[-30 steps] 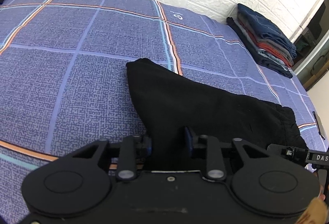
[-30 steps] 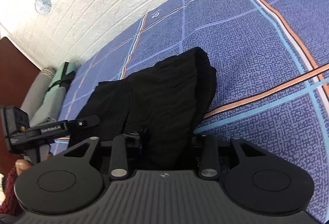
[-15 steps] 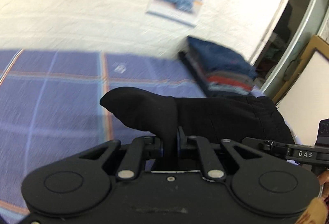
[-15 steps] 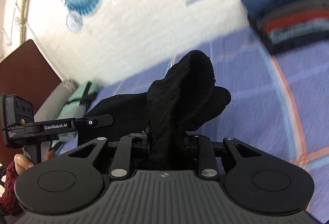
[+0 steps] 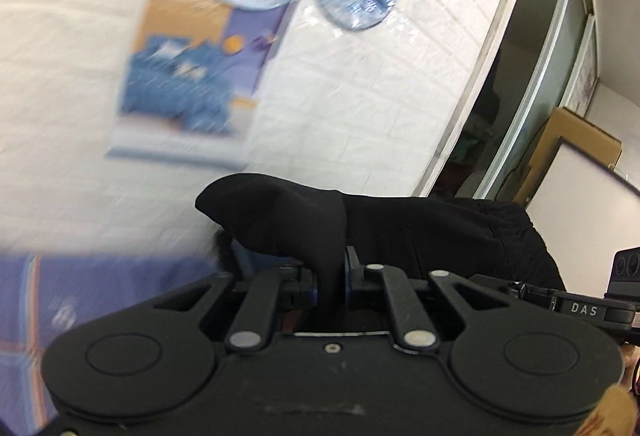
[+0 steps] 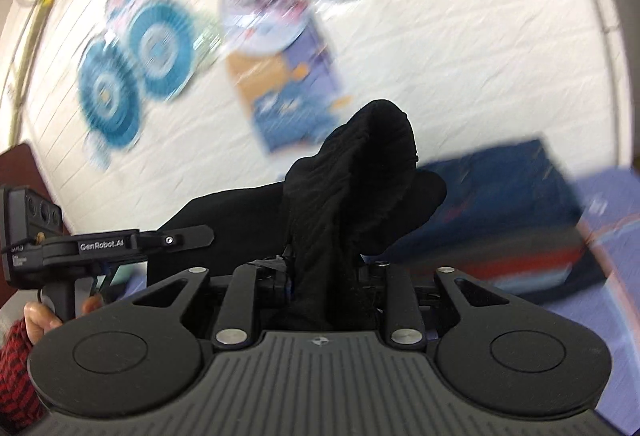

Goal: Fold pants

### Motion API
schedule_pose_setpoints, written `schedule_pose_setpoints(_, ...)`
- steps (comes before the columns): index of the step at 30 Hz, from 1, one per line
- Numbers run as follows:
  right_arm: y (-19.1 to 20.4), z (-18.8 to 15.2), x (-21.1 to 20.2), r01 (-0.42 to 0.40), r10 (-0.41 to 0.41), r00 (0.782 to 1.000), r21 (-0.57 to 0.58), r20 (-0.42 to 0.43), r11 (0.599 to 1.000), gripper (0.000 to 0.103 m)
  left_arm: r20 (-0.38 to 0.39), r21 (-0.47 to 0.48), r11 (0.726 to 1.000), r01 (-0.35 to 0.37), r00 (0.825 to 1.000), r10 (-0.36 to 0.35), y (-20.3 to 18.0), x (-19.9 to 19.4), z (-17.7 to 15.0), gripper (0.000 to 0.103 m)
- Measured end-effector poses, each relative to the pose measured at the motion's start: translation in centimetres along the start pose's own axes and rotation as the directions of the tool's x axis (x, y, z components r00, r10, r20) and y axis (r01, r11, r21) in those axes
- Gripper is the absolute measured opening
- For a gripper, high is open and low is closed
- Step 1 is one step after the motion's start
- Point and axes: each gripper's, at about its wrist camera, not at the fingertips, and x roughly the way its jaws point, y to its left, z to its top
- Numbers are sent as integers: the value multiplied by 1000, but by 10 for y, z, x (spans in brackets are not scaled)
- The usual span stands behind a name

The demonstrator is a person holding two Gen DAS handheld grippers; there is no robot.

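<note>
Black pants [image 5: 400, 232] bunched over both clamped jaws; blurred wall [image 5: 60, 83] behind

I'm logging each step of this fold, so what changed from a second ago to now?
Both grippers closed onto the black pants and lifted them off the blue bedspread. The left gripper pinches a thin fold; the right gripper clamps a thicker bunch. Both views swung up from the bed to the white wall. Unchanged: the stack of folded clothes is on the bed as before.
</note>
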Motion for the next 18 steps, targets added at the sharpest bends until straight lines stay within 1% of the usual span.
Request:
schedule_pose_setpoints(3,-31,33,9,33,-33,999,8,31,999,43,24,13,1000,7,1000,-8,-12,44,26,11)
schedule_pose_setpoints(5,-51,52,18,56,-56,997,8,44,998,43,28,17,1000,-4,1000,3,-14,80,40,11)
schedule_pose_setpoints(7,-73,68,31,75,-76,996,20,42,997,43,19,5,1000,-14,1000,14,-5,118,52,11)
schedule_pose_setpoints(8,-84,74,39,78,-80,996,39,37,996,44,13,-2,1000,-23,1000,23,-4,132,55,11)
schedule_pose_setpoints(11,-116,87,65,73,-75,997,97,13,993,44,-5,-9,999,-47,999,47,9,156,50,11)
schedule_pose_setpoints(13,-134,86,82,90,-91,996,109,1,990,45,-25,-1,997,-74,997,74,18,181,45,13)
schedule_pose_setpoints(14,-142,84,91,104,-105,995,113,2,988,46,-45,5,997,-82,996,82,24,194,41,16)
schedule_pose_setpoints(15,-149,80,101,123,-124,992,112,3,986,47,-67,9,995,-100,993,100,31,206,38,22)
schedule_pose_setpoints(16,-159,78,111,158,-159,987,112,1,981,56,-82,6,991,-132,988,132,38,212,31,33)
schedule_pose_setpoints(17,-168,73,122,215,-215,977,120,-12,969,74,-91,-2,987,-163,983,162,46,218,26,42)
schedule_pose_setpoints(18,-175,68,132,288,-285,958,126,-38,949,80,-88,-12,985,-174,981,172,53,220,23,53)
